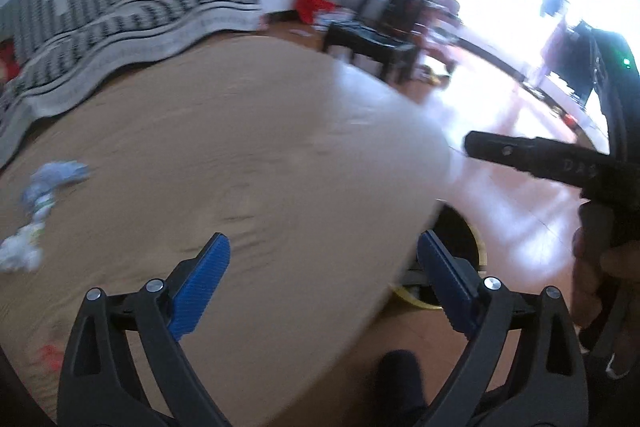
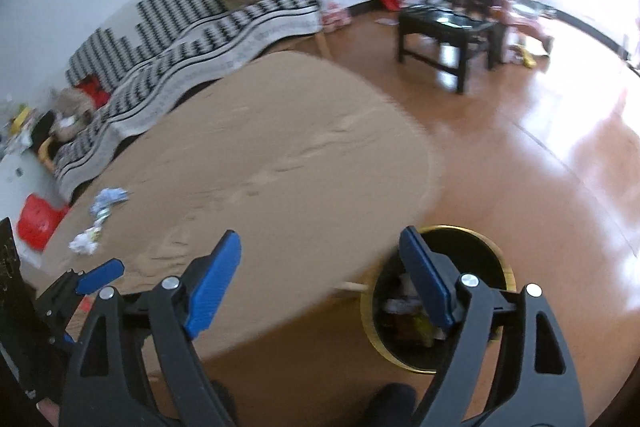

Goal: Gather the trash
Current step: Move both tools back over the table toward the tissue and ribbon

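1. The round wooden table (image 2: 280, 147) is plain tan.
2. The crumpled paper trash (image 2: 98, 223) is white and pale blue.
3. The round bin (image 2: 492, 255) is black with a gold rim.
4. The sofa cover (image 2: 208, 23) is black-and-white patterned.
5. The gripper pads (image 2: 212, 287) are blue.

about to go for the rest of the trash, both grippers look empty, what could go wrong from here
1. The crumpled paper and blue wrapper lie at the far left of the table, while the bin sits off its right edge; a loose grip could drop pieces on that long carry.
2. Both views are blurred, so closing on the small scraps may miss.
3. The left gripper and right gripper are open and close together; they could collide while reaching.
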Available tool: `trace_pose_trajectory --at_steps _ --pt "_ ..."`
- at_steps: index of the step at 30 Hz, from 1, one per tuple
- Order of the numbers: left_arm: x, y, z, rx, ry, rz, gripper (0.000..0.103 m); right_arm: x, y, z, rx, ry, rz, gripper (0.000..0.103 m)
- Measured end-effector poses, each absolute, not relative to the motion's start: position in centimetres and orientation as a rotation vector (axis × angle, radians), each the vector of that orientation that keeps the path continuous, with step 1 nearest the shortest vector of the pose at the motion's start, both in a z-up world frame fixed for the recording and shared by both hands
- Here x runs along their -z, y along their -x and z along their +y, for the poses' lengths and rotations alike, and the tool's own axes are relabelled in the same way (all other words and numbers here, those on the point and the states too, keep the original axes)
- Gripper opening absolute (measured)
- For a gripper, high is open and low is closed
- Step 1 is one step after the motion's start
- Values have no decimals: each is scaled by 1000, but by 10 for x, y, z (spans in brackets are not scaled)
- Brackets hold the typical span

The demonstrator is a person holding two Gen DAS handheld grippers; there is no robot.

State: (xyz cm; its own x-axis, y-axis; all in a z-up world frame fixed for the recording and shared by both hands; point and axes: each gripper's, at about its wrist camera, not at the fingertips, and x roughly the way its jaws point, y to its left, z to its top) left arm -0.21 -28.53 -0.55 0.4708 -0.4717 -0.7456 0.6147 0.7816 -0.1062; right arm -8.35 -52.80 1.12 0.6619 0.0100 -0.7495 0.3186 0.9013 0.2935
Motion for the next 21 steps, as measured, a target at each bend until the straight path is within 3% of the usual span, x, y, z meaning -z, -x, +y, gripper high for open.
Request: trace_pose_trajectory --at_steps 11,21 --pt "-1 -61 -66 293 -89 809 94 -10 -5 -339 -107 -239 916 81" --pt "21 -115 13 260 -195 789 94 24 -27 -202 -336 -93 1008 81"
